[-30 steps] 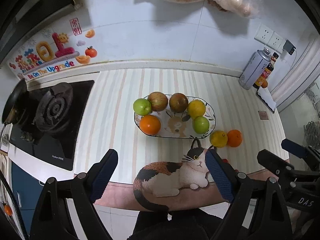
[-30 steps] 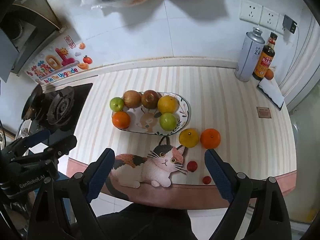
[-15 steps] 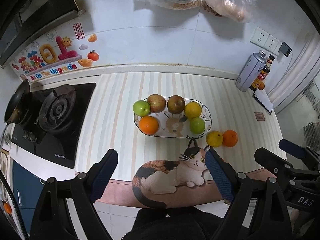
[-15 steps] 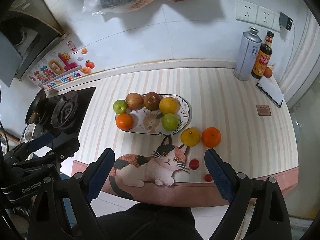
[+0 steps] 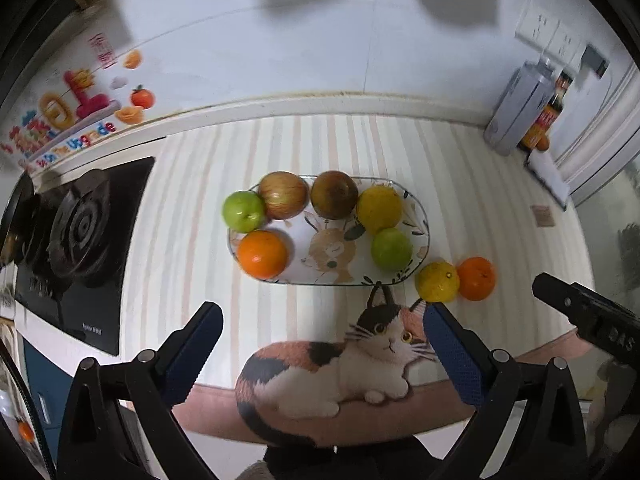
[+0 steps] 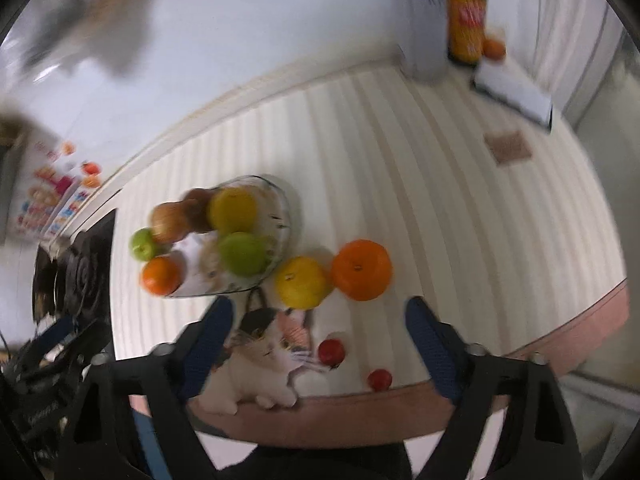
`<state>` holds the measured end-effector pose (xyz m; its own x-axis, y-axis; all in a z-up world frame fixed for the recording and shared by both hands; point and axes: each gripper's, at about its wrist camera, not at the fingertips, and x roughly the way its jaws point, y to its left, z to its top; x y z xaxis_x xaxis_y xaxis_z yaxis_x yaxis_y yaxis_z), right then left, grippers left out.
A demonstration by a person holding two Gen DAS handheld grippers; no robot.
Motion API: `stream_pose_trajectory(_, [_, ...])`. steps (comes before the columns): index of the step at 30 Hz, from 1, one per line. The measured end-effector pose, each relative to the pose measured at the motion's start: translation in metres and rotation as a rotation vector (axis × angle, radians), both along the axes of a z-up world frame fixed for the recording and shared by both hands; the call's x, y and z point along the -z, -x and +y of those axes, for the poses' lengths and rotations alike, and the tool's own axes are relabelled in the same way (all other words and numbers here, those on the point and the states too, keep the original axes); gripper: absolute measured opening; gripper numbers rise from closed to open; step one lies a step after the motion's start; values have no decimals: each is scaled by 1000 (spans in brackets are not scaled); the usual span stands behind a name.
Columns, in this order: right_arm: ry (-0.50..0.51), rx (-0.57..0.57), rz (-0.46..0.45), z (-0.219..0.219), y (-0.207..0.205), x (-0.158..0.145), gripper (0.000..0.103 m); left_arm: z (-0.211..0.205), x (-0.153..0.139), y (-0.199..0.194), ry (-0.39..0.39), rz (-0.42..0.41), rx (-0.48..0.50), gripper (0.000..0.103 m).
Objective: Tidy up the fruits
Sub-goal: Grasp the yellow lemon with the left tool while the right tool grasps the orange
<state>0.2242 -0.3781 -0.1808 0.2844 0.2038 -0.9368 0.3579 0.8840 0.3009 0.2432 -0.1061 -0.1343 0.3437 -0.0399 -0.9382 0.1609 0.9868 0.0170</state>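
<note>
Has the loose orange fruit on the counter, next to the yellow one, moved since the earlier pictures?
No. The orange fruit still sits touching the yellow fruit, just right of the plate. Only the camera came closer.

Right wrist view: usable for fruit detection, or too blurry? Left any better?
Right wrist view: motion-smeared throughout, worst on the wall and the bottle; the plate fruit blur together, though the loose orange is still separable. Left wrist view: fruit on the plate are sharp, with smear only along the upper wall. Both show strong fisheye bending at the edges.
</note>
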Motion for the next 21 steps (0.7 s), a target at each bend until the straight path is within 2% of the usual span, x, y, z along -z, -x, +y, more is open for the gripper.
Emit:
stream_pose_trajectory(2, [-52,32,59,-14,-14,39,77,-14,18,-10,-13,27,12,103])
stream_pose_trajectory(6, [-108,63,135,-27,-32,96,74,-41,51,-22,-45,87,36,103])
stream_pose_trajectory(8, [-143,65,171,-29,-41,121,71,-54,65,-25,-66,110,58,103])
stream_pose_trajectory(10, [-132,54,186,-29,-46,136,67,-66,77,-27,-79,128,85,103])
stream_pose_trajectory(13, [-141,42,170,-34,-45,140,65,-84,91,-29,-97,153,129,103])
stream_pose_trajectory(15, [-107,40,173,-39,-39,138,65,-97,97,-29,-109,166,172,103])
stream_pose_trajectory(19, [-100,82,163,-61,-18,132,65,-130,109,-26,-121,174,289,102])
stream_pose_trajectory(21, [-84,105,165,-72,-9,129,65,-145,117,-26,-131,187,330,99])
